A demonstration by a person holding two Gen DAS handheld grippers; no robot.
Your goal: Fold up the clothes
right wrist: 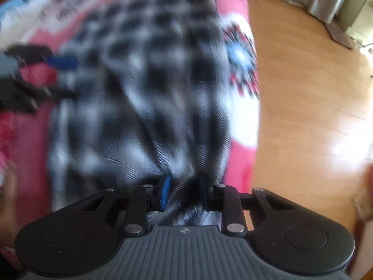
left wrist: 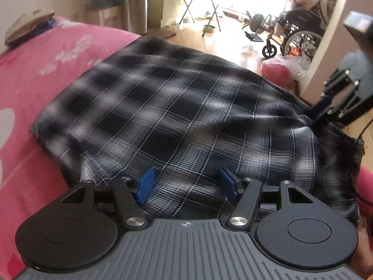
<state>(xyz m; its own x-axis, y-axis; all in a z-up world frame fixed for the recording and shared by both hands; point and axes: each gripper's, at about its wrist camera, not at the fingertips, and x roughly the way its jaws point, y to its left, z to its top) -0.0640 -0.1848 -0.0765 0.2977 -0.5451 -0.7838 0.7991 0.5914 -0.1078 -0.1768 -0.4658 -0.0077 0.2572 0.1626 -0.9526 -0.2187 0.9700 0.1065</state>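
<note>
Plaid shirt (left wrist: pixel 177 107) lies spread on the pink bed (left wrist: pixel 46 74), near the edge by the wood floor (right wrist: pixel 303 93). Left gripper (left wrist: pixel 186 186): jaws wide apart, nothing between them, low over the near hem; cloth runs straight ahead of it. Right gripper (right wrist: pixel 184 193): jaws pinched on a bunched fold of the shirt, fabric puckering and fanning forward from the grip. Right view is motion-blurred, so detail beyond the pinch is unclear. Shirt's long axis runs away from the right jaws toward the far hem. My read: a fold is under way, right side holding, left free and nearest the loose near edge.
</note>
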